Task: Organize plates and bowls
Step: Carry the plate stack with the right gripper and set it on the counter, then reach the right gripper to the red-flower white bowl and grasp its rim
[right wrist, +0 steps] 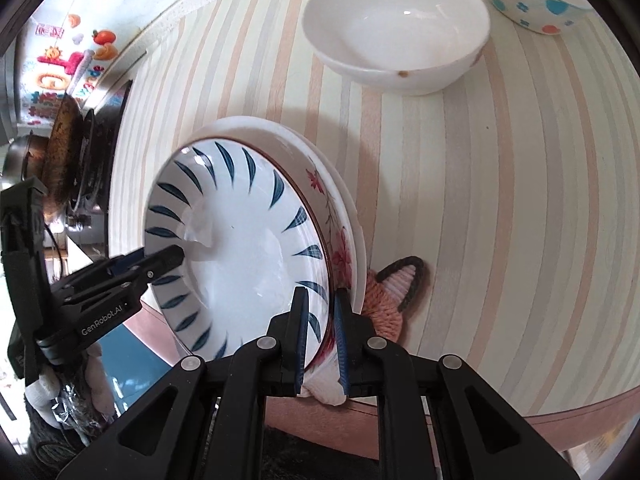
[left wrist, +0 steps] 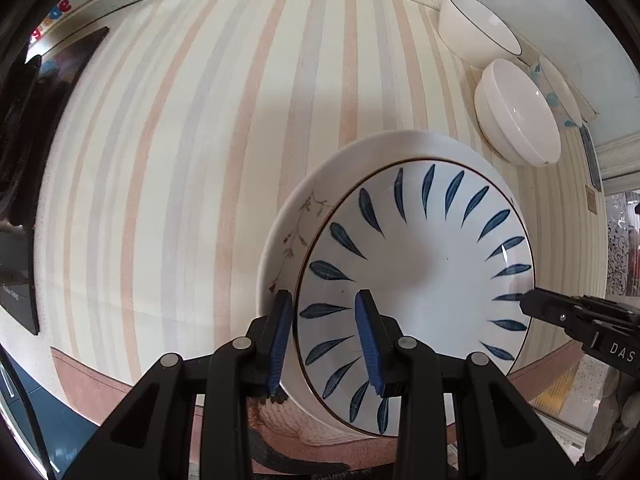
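Both grippers pinch the rims of the nested stack: the left gripper (left wrist: 324, 336) and the right gripper (right wrist: 322, 336) each clamp the blue-leaf white ceramic plate (left wrist: 416, 264) together with the floral-rimmed plate (left wrist: 288, 236) beneath it. The stacking step looks nearly done. Next comes easing both grips open and lifting clear, near the white bowls (left wrist: 516, 112) at far right.

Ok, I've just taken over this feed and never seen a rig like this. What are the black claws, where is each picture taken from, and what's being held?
No robot here: a person holds a two-finger gripper in each hand, each with a fisheye camera looking along its fingers. One picture looks from the left gripper, the other from the right gripper; each also shows the other gripper at its edge. Both are shut on opposite rims of one stack: a blue leaf-pattern plate nested in a floral dish, with a white plate beneath. They rest on a striped tablecloth. Also there: a white bowl, a blue-rimmed white bowl, a dotted bowl and a knitted coaster.
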